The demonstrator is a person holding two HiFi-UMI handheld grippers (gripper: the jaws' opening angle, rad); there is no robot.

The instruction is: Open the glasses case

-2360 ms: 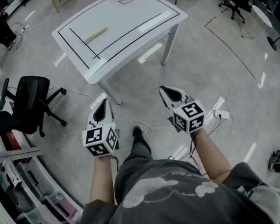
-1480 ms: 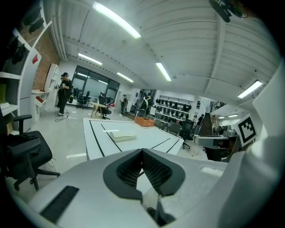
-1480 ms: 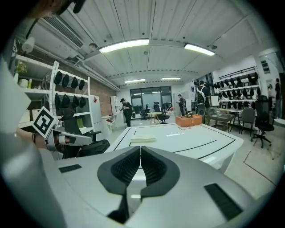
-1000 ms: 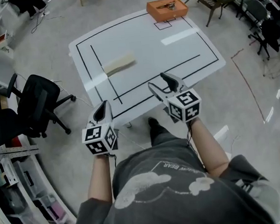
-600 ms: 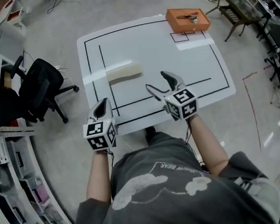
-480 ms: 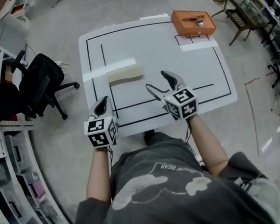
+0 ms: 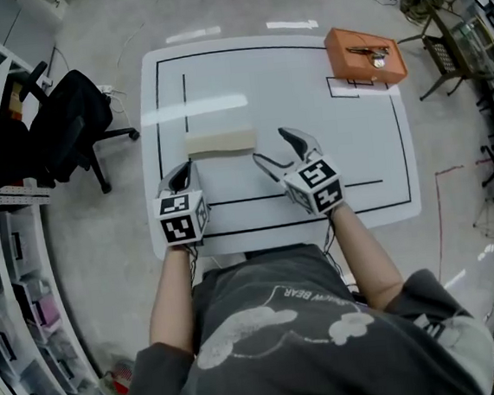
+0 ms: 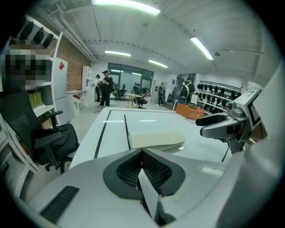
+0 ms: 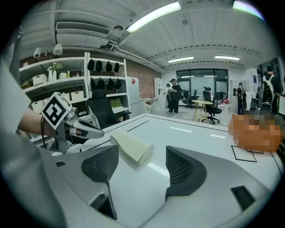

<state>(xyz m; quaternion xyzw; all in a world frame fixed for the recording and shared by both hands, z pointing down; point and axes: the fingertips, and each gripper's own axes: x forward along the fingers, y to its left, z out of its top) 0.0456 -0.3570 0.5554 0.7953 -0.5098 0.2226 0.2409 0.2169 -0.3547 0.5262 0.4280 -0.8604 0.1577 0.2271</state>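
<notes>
Plainly, the risk ahead is that the glasses case [image 7: 220, 143] skates across the table [image 7: 305, 82] when I pry at its lid, since it lies loose on the table's left half and neither gripper touches it. My left gripper [image 7: 181, 174] has its jaws pressed together over the table's near edge, and my right gripper [image 7: 273, 146] has just been spreading its jaws wide, nothing between them. It looks long, flat and pale beige, with a rounded end and its lid down.

The person is wearing a dark grey T-shirt [image 7: 271, 355] with pale print; the left gripper [image 7: 182, 169] and right gripper [image 7: 271, 146] are bearing black-and-white cubes [image 7: 182, 218].
</notes>
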